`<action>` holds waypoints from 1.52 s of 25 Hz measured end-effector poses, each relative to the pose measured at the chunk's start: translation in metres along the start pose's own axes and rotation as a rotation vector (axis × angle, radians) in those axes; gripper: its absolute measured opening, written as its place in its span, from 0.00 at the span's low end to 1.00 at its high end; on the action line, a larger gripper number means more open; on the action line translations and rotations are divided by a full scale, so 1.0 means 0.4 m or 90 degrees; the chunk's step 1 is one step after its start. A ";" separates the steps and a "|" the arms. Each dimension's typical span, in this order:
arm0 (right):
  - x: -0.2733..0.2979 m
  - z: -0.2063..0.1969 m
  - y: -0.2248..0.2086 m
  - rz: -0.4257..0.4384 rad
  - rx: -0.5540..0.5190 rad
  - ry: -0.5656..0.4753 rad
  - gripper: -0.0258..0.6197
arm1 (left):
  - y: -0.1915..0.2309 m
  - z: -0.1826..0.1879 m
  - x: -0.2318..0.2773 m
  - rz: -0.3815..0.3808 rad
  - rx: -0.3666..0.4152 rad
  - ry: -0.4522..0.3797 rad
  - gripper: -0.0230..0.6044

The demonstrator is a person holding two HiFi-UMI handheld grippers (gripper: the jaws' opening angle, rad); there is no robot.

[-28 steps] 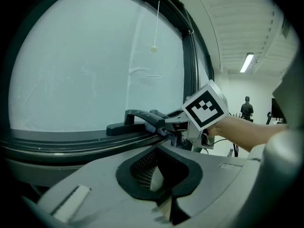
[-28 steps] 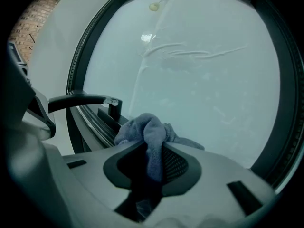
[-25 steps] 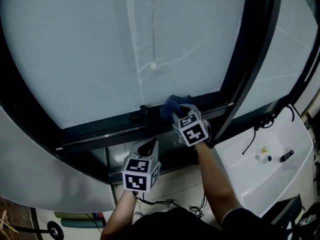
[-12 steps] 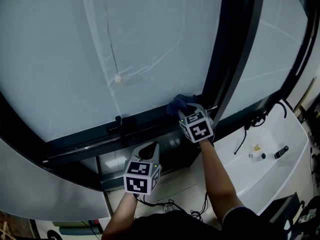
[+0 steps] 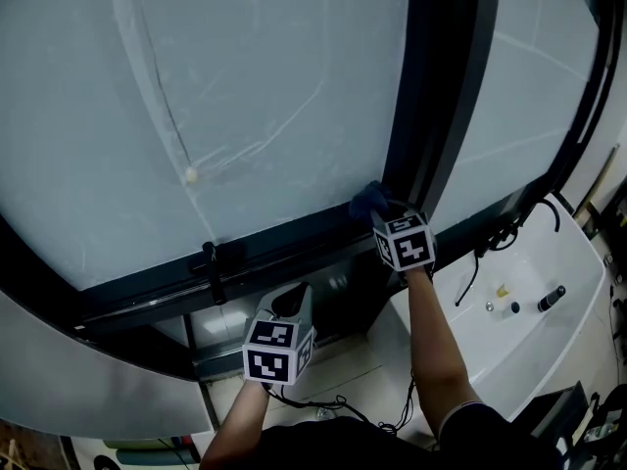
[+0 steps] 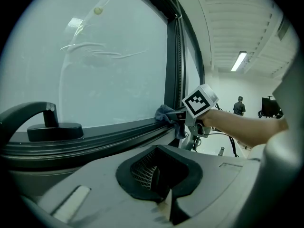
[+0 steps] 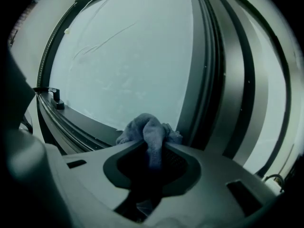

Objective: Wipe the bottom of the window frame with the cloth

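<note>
A blue-grey cloth (image 5: 368, 199) is pressed onto the dark bottom window frame (image 5: 274, 253), right in the corner where the vertical post (image 5: 431, 116) rises. My right gripper (image 5: 384, 215) is shut on the cloth (image 7: 147, 127), which bunches out past the right gripper's (image 7: 153, 144) jaws against the frame. In the left gripper view the cloth (image 6: 166, 113) shows under the right gripper's marker cube (image 6: 199, 100). My left gripper (image 5: 291, 297) hangs below the frame, apart from it, jaws closed on nothing; the same left gripper (image 6: 159, 151) shows at the bottom of its own view.
A black window handle (image 5: 209, 259) stands on the bottom frame left of the cloth. Tape lines and a small blob (image 5: 190, 174) mark the frosted glass. A white counter (image 5: 519, 341) with a black cable (image 5: 490, 253) lies lower right. A person (image 6: 239, 106) stands far off.
The right gripper has slid the cloth rightward along the bottom frame into the corner at the vertical post. The left gripper has stayed below the frame.
</note>
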State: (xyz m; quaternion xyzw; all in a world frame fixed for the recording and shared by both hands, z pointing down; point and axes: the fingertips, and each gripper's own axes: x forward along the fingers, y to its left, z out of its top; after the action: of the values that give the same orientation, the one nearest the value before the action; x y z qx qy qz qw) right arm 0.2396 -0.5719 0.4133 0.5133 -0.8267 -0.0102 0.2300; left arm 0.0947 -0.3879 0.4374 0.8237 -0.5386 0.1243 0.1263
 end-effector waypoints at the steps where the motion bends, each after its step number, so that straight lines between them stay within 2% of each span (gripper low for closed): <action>1: -0.001 -0.002 -0.008 0.000 0.004 -0.003 0.19 | 0.002 0.001 -0.001 0.004 0.000 0.000 0.05; 8: -0.038 0.016 0.012 -0.010 -0.007 -0.035 0.19 | 0.029 0.009 -0.048 0.032 -0.002 -0.011 0.05; 15: -0.208 0.125 0.174 0.030 0.016 -0.146 0.19 | 0.059 0.046 -0.218 0.050 0.012 -0.077 0.05; 21: -0.385 0.237 0.381 0.137 0.101 -0.256 0.19 | 0.133 0.057 -0.393 0.097 0.004 -0.122 0.05; 25: -0.489 0.277 0.518 0.205 0.122 -0.303 0.19 | 0.166 0.046 -0.489 0.118 -0.012 -0.134 0.05; 31: -0.590 0.262 0.649 0.236 0.117 -0.317 0.19 | 0.168 0.034 -0.591 0.115 -0.013 -0.147 0.05; 38: -0.637 0.235 0.711 0.245 0.126 -0.311 0.19 | 0.146 0.019 -0.642 0.101 -0.008 -0.150 0.05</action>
State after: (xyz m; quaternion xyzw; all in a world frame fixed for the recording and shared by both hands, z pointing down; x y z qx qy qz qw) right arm 0.0563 -0.2407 0.3069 0.3502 -0.9362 -0.0091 -0.0284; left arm -0.0583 -0.1932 0.3472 0.7867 -0.6138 0.0327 0.0569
